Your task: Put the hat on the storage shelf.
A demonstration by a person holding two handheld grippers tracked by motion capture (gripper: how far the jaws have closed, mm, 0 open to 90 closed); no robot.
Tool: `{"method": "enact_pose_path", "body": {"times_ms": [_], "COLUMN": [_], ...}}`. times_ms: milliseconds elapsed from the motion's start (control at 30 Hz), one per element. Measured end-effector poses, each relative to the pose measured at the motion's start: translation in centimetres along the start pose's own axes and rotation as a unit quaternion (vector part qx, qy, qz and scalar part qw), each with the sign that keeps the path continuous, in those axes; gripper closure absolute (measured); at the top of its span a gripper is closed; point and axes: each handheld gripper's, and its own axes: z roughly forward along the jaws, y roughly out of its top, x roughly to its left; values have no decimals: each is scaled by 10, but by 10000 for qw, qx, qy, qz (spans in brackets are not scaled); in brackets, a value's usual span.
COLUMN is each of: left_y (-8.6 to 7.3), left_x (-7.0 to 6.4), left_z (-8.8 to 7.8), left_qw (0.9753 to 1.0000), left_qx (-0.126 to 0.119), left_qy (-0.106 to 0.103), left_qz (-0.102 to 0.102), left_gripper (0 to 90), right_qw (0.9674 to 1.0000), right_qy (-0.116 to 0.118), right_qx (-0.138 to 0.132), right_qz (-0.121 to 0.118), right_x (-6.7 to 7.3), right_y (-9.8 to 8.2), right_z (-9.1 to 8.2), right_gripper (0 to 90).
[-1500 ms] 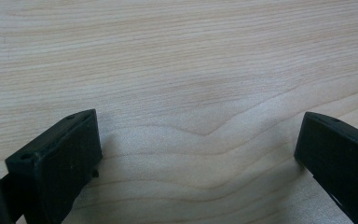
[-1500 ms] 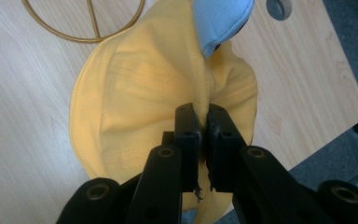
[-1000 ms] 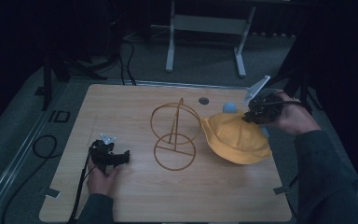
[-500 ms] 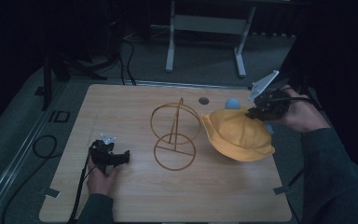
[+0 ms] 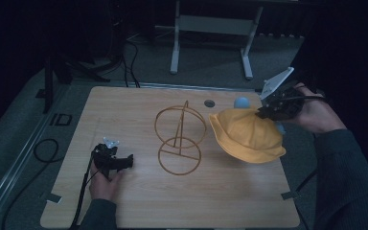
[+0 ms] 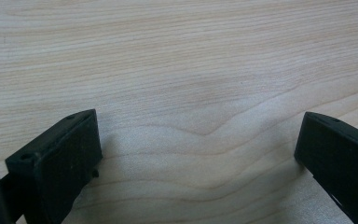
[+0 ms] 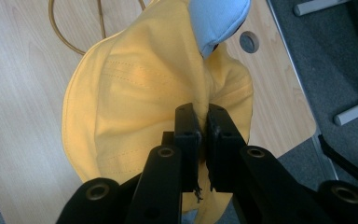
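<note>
Yellow hat [image 5: 247, 135] hung near the surface's [image 5: 139, 110] right edge; we kept the right hand-held gripper [image 5: 268, 111] clamped on its crown fabric.

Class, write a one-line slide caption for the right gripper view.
Right hand-held gripper shut on a fold of the yellow hat, above the wooden table.

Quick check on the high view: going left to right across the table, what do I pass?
left gripper → wire stand → yellow hat → right gripper, shut on the hat's fabric.
</note>
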Motion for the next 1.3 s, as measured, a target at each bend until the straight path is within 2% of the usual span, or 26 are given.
{"method": "enact_pose_path", "body": {"times_ms": [333,700,1300], "left_y": [0,0,0], "left_x": [0,0,0], "left_z": [0,0,0], "left_qw": [10000,10000,10000], "left_qx": [-2,-7,-7], "left_qy": [0,-1,-1], "left_qz": [-2,-10,-9], "left_gripper": [4,4,4], "right_qw": [9998,9991,9974], "right_qy": [-43,-74,-97], "right_qx": [-205,-367,-675], "right_qz": [70,217,251], "right_x": [-4,-11,-15], "right_y": [2,6,9], "right_z": [-13,-17,-27], "right_gripper": [842,843,844]}}
